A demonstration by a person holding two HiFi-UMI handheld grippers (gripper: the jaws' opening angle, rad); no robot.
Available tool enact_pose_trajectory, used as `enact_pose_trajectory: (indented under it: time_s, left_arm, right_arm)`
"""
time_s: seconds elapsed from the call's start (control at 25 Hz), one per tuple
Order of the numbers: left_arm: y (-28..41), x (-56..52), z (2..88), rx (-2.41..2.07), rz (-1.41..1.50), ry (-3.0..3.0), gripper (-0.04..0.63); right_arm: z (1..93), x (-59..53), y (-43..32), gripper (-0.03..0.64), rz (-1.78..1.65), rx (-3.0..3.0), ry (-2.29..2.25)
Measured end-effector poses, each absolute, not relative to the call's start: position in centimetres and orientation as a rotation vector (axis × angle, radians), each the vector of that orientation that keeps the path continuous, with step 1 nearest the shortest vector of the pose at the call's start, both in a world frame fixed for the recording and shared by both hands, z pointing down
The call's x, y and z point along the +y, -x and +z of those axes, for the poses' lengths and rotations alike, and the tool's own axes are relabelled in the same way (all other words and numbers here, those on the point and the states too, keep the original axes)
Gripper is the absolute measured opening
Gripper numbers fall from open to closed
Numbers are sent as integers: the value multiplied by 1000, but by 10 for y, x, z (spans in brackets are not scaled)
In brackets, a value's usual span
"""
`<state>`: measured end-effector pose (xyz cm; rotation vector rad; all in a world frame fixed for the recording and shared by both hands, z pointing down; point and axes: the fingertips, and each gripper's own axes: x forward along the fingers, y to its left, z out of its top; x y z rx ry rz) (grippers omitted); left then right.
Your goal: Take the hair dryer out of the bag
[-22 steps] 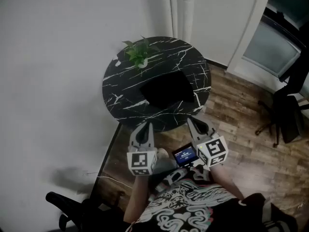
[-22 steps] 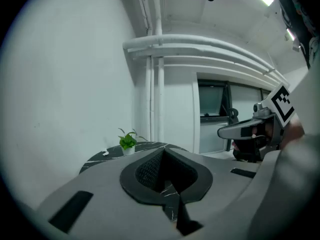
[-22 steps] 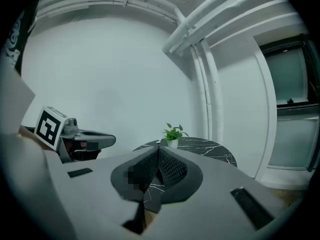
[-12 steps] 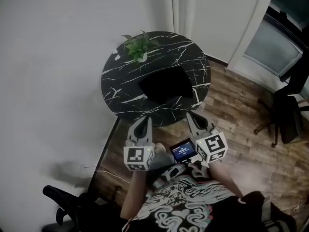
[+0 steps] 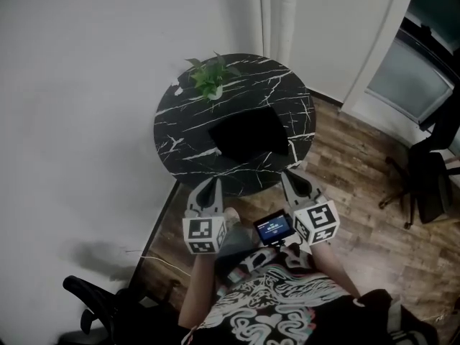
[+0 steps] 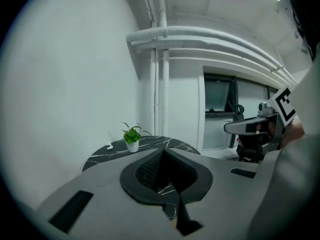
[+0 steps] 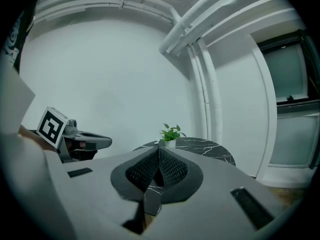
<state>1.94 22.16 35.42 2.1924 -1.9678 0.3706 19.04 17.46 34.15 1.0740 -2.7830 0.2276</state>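
Note:
A flat black bag (image 5: 249, 134) lies on the round black marble table (image 5: 180, 131), near its front edge. No hair dryer shows in any view. My left gripper (image 5: 210, 185) and right gripper (image 5: 291, 176) hover side by side over the floor, short of the table's near rim. Both point toward the table. In the left gripper view the left gripper (image 6: 164, 151) has its jaws together with nothing between them. The right gripper (image 7: 159, 149) is likewise shut and empty in its own view. Neither touches the bag.
A small potted plant (image 5: 210, 77) stands at the table's far left. White pipes (image 5: 277, 13) run up the wall behind. An office chair (image 5: 424, 178) stands at the right on the wood floor, another chair (image 5: 100, 307) at lower left. A small lit screen (image 5: 275, 228) sits between the grippers.
Only the head view has shifted slightly. Both grippers stay shut in the same place before the table.

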Motion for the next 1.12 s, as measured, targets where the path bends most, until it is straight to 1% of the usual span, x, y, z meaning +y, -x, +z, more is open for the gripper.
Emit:
enact_pose_trajectory:
  time_s: [0.2, 0.44, 0.64, 1.12]
  left_arm:
    - [-14, 217, 353, -1939, 347, -2204, 15]
    - [8, 196, 365, -1959, 346, -2168, 15]
    - [30, 163, 372, -1949, 334, -2178, 15]
    - [95, 72, 397, -1829, 332, -2194, 15]
  right_arm:
    - [345, 169, -179, 18, 236, -2779, -1050]
    - [355, 151, -166, 18, 220, -2742, -1048]
    - [359, 120, -152, 20, 244, -2724, -1061]
    - [380, 52, -88, 20, 264, -2584, -1059]
